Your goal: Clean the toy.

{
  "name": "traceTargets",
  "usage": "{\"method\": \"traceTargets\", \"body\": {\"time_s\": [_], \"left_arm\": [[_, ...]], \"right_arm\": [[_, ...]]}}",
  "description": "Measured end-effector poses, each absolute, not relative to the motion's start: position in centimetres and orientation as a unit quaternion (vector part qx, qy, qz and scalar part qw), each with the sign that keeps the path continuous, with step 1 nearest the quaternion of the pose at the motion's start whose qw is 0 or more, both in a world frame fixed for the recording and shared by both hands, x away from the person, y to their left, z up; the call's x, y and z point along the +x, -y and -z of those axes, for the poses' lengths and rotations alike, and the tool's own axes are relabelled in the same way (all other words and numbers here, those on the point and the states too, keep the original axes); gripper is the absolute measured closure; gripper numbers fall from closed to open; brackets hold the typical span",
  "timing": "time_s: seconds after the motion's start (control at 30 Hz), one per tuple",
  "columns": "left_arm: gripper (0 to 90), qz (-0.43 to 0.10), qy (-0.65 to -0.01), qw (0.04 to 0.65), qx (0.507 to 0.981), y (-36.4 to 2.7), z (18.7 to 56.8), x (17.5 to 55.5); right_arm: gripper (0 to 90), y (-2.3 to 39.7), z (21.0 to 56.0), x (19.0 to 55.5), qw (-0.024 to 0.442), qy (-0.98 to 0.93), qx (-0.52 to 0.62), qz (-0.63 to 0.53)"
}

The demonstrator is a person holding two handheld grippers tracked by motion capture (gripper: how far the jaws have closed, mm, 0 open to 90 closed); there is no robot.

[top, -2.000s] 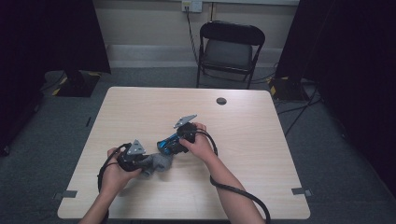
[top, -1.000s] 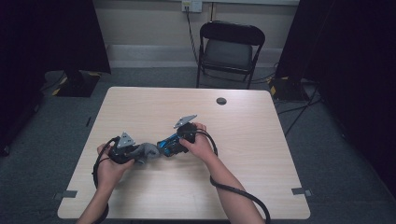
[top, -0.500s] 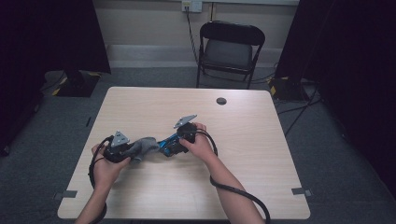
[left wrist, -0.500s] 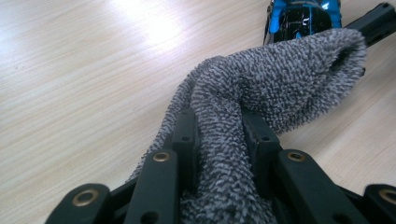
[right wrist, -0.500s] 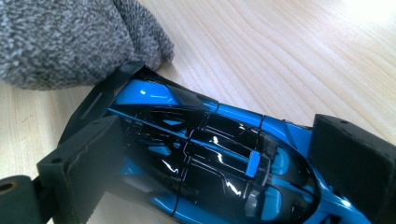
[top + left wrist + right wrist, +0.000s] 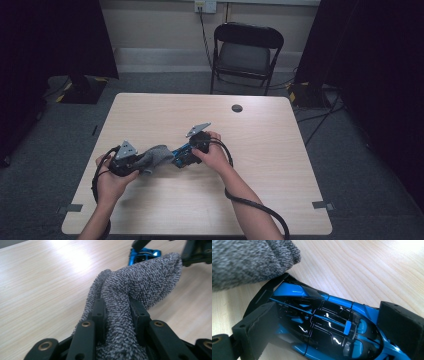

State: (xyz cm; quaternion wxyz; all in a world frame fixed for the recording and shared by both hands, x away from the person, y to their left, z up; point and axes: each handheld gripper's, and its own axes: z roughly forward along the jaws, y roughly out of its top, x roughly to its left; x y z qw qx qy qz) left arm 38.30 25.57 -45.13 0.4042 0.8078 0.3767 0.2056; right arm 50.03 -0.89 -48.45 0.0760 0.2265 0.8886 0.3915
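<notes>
A grey knitted sock (image 6: 154, 156) hangs between the two hands just above the table (image 6: 260, 135). My left gripper (image 6: 131, 164) is shut on one end of it; in the left gripper view the sock (image 6: 130, 297) is pinched between both black jaws. My right gripper (image 6: 186, 154) is shut on a blue and black toy car (image 6: 183, 156). In the right gripper view the toy car (image 6: 322, 327) sits lengthwise between the jaws, and the sock's toe end (image 6: 249, 260) touches the car's rear wing. The car (image 6: 142, 255) also appears beyond the sock in the left gripper view.
A small round black object (image 6: 237, 108) lies near the table's far edge. A black folding chair (image 6: 245, 50) stands behind the table. A black cable (image 6: 260, 212) trails from the right gripper across the front of the table.
The left hand has drawn its gripper leftward with the sock, stretching it out away from the car. The right gripper and car have stayed in place.
</notes>
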Motion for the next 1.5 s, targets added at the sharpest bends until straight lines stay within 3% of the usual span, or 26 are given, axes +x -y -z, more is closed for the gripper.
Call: {"method": "traceTargets", "body": {"time_s": [0.43,1.5], "left_arm": [[69.9,-0.169,-0.334,0.420,0.827,-23.4,44.3,36.5],[69.4,-0.063,-0.288,0.357,0.886,-19.7,47.4,35.5]], "right_arm": [[2.8,0.8,48.4,50.1,0.076,-0.890,0.226,-0.389],[2.8,0.8,48.3,50.1,0.074,-0.892,0.226,-0.384]]}}
